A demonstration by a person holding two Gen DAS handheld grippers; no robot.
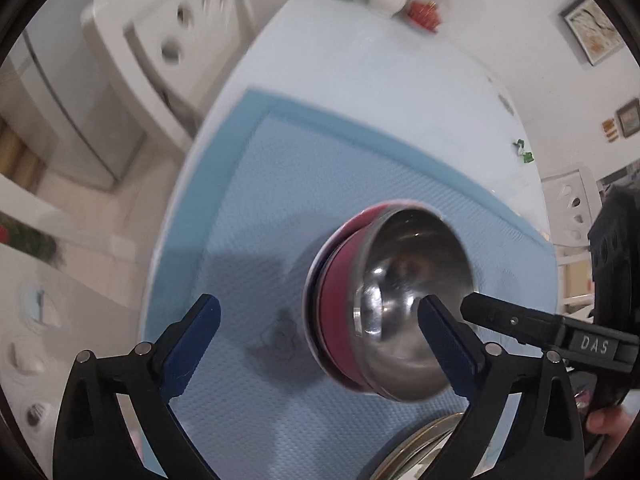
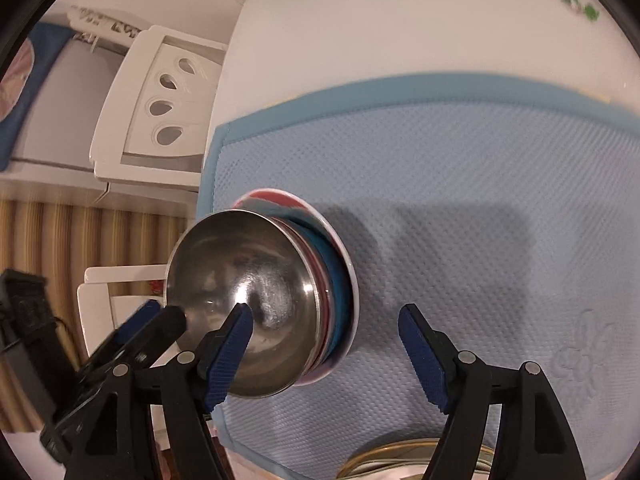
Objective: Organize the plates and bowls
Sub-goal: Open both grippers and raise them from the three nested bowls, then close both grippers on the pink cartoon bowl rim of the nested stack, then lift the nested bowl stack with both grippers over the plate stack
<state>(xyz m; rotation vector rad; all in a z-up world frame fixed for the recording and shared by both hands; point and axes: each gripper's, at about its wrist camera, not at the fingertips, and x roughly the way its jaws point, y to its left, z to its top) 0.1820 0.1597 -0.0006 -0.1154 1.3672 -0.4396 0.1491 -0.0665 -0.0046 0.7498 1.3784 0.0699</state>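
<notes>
Here, both my grippers, left [image 1: 320, 334] and right [image 2: 326, 344], spread released with ribbed blue fingers [image 2: 228, 356] flanking a polished round steel bowl [image 1: 408, 300] nested atop a red bowl [image 1: 340, 300] and white plate [image 2: 346, 280] on the dimpled blue mat [image 2: 460, 184] covering the pale worktop [image 2: 380, 20].

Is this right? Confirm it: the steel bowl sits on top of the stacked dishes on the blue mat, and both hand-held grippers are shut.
Not quite. The steel bowl does top the stack on the blue mat, but both wrist views show the left hand-held gripper and right hand-held gripper open.
</notes>
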